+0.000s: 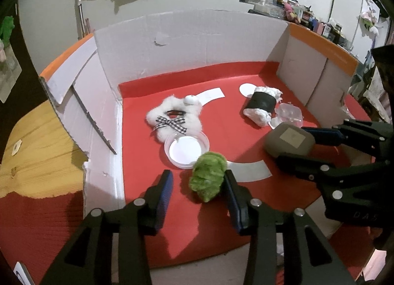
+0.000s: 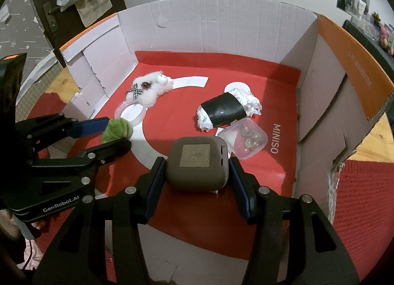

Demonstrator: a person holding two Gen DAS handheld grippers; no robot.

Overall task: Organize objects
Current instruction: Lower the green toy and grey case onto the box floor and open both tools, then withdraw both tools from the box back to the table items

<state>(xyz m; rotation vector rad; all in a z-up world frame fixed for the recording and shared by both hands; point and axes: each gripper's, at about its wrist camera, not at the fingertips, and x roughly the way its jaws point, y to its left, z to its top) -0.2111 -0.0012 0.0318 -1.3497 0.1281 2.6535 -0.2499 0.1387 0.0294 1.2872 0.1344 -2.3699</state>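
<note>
Judging from how things lie now, the main risk is around the small green fuzzy plush toy [image 1: 208, 176], which lies on the red paper floor of the open white cardboard box [image 1: 197, 46], just in front of the round clear plastic dish [image 1: 186, 148]. The left gripper [image 1: 198, 186] has its jaws spread apart around this toy: one blue pad seems to touch its side, the other pad stands clearly away from it, so nothing presses on it. If this gripper is pulled back carelessly, the touching pad could drag the soft toy, or push it into the dish. The right gripper [image 2: 195, 174] pinches the grey rounded square case with a pale label [image 2: 197, 163], on the other side of the dish from the box's left wall, and the case seems to be just above or on the red floor; I cannot tell which. Its smooth rounded sides could slip from the pads. Beyond it, very near, stands a clear plastic box with small metal pieces [image 2: 243, 138], which a wide movement could knock. The two grippers are also near each other and could collide.
</note>
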